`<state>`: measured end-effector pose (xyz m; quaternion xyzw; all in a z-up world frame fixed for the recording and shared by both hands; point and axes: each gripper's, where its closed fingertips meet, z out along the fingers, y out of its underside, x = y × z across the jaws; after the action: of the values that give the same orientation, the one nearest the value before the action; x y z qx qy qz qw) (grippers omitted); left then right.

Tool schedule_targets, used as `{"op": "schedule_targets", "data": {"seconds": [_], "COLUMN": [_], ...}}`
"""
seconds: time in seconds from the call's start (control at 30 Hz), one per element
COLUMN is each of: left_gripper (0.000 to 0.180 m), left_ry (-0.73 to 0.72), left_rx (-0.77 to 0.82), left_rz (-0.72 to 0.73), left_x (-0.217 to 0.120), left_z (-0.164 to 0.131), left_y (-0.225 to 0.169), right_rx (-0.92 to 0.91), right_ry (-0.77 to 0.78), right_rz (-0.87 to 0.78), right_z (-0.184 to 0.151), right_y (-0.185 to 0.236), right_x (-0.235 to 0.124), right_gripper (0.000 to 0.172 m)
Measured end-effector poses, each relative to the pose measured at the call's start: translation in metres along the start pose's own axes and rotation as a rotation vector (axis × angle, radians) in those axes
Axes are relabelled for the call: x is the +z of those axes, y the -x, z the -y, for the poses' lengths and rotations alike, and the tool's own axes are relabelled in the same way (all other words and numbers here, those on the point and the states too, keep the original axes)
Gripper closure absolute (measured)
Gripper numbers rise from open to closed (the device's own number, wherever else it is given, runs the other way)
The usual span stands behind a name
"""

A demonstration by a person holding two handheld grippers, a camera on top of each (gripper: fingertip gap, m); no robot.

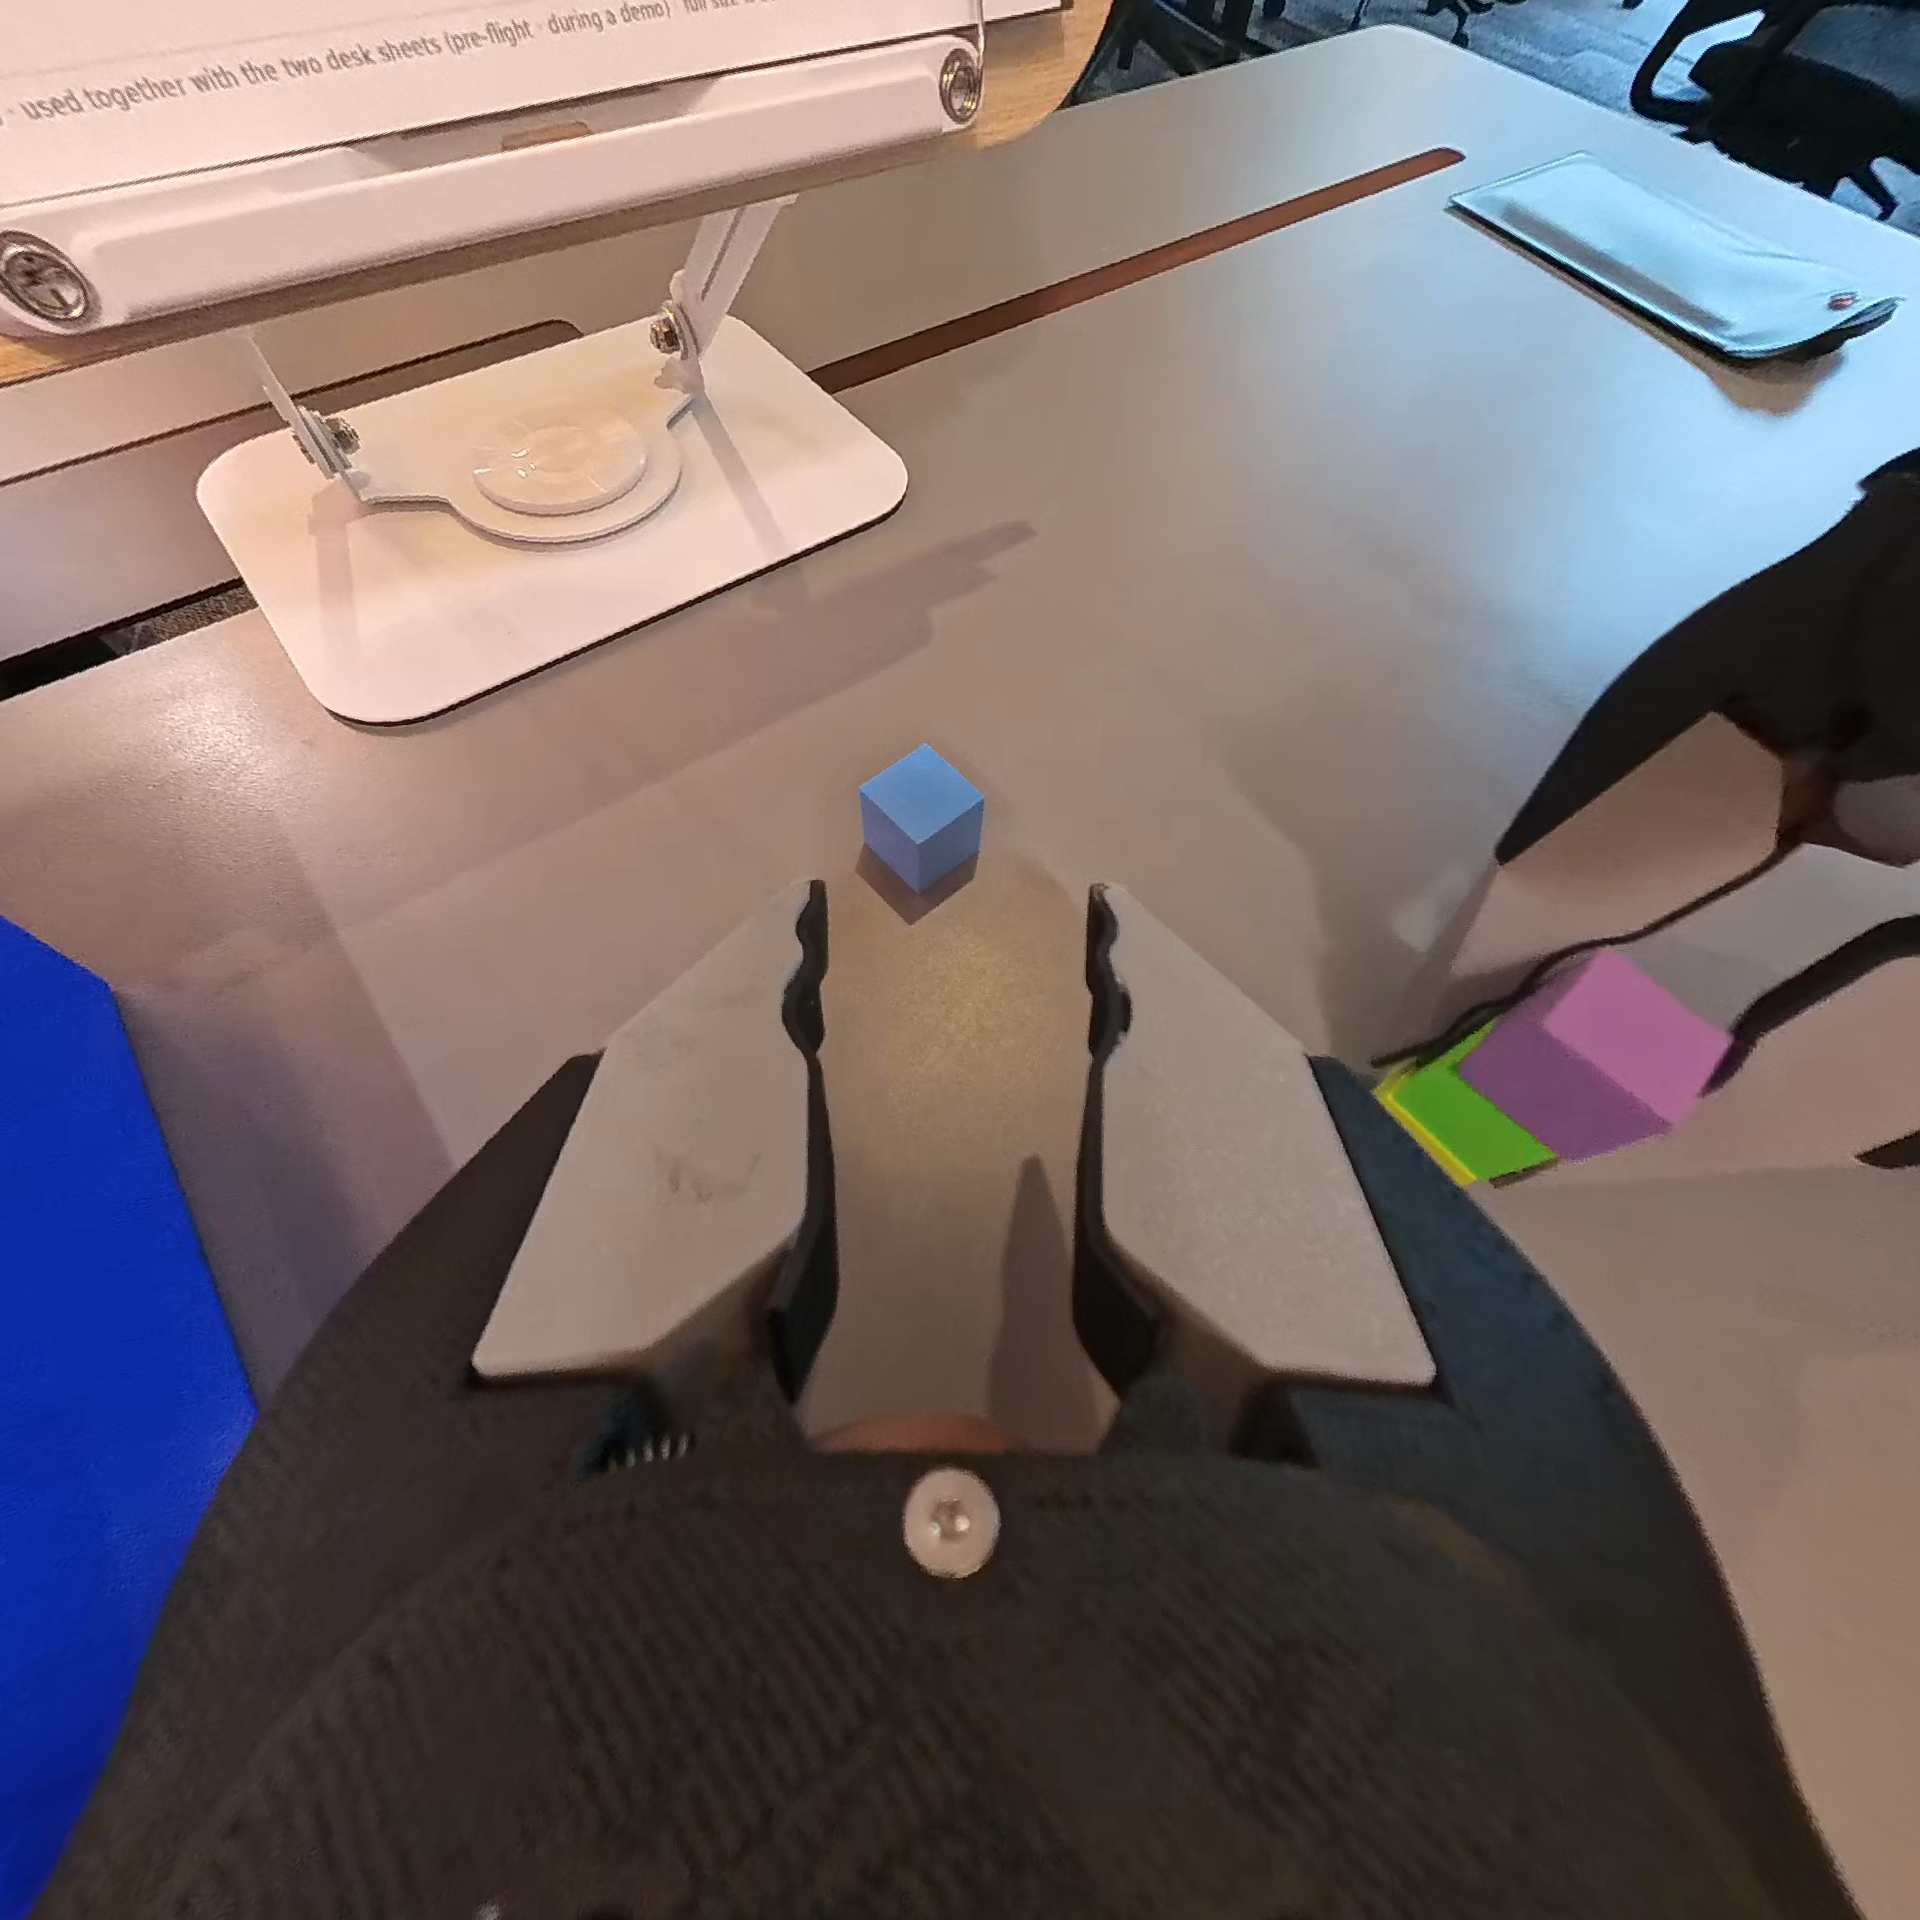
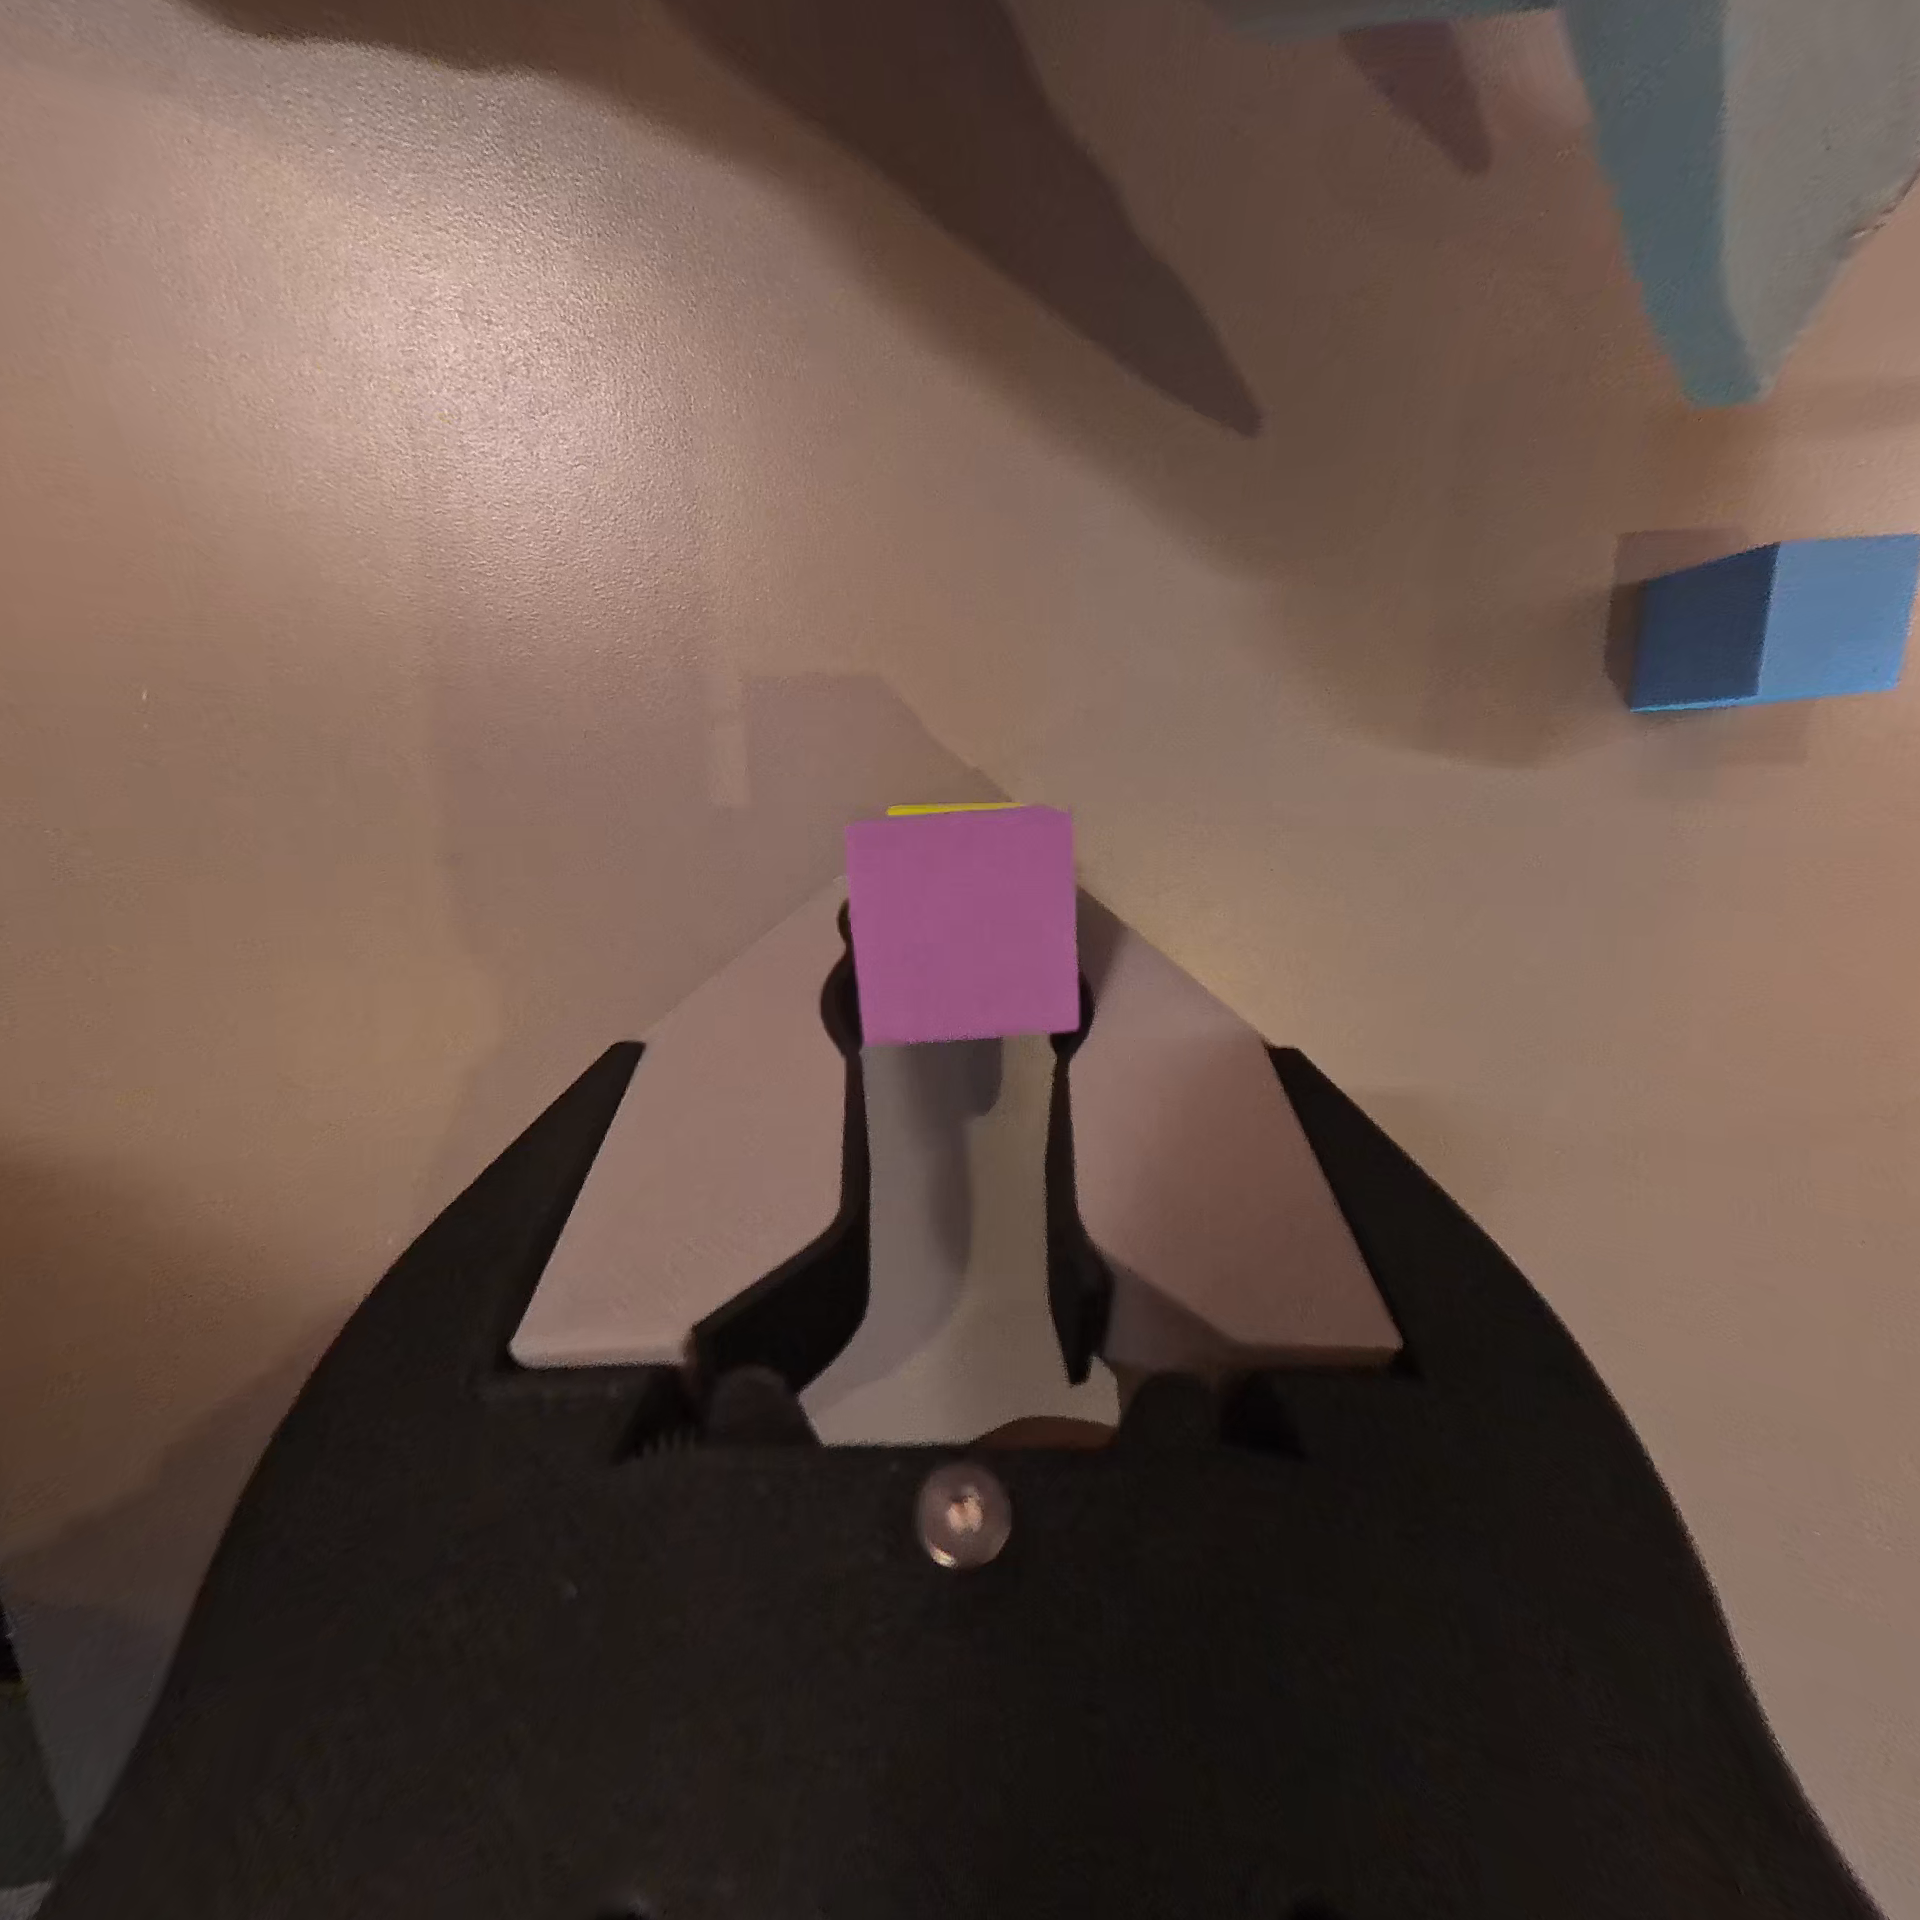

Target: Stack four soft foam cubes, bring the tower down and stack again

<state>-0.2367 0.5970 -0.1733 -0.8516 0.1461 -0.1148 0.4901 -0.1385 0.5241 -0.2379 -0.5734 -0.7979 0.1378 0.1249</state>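
Note:
A blue foam cube (image 1: 922,816) stands alone on the grey table (image 1: 1247,499), just ahead of my left gripper (image 1: 956,904), which is open and empty. My right gripper (image 2: 961,935) is shut on a purple foam cube (image 2: 961,928), with both pads pressed on its sides. In the left wrist view the purple cube (image 1: 1595,1049) sits over a green cube (image 1: 1465,1122), and a yellow cube's edge (image 1: 1397,1107) shows below that. I cannot tell whether purple touches green. The right wrist view shows a yellow sliver (image 2: 951,808) behind the purple cube and the blue cube (image 2: 1777,623) at the right.
A white stand with a flat base plate (image 1: 551,520) stands at the back left. A blue sheet (image 1: 83,1351) lies at the left edge. A grey pouch (image 1: 1662,260) lies at the far right. Office chairs (image 1: 1766,94) stand beyond the table.

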Motion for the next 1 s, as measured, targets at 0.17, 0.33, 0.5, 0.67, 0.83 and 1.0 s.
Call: {"op": "schedule_targets", "data": {"seconds": [0.17,0.33,0.5,0.67,0.83,1.0], "left_gripper": [0.133,0.133,0.133,0.132,0.129,0.129], "left_ry": [0.000,-0.002,-0.013,-0.032,-0.031,-0.016], "left_rx": [0.001,-0.001,-0.018,-0.077,-0.112,-0.092], "left_rz": [-0.001,0.001,0.019,0.044,0.049,0.053], "left_x": [0.000,0.000,-0.002,-0.006,-0.005,-0.002], "left_z": [0.000,0.000,0.002,0.004,0.002,0.000], "left_y": [0.000,0.000,0.005,0.015,0.020,0.019], "right_rx": [0.019,0.028,0.022,0.070,0.197,0.169], "right_ry": [-0.015,-0.045,-0.113,-0.316,-0.455,-0.357], "right_rz": [0.001,0.006,0.015,-0.006,-0.136,-0.160], "right_z": [0.000,0.001,0.004,0.021,0.032,0.034], "right_y": [-0.001,0.002,0.005,-0.016,-0.078,-0.116], "right_x": [-0.002,-0.014,-0.044,-0.089,-0.097,-0.049], "right_gripper": [0.129,0.122,0.119,0.119,0.121,0.118]}}
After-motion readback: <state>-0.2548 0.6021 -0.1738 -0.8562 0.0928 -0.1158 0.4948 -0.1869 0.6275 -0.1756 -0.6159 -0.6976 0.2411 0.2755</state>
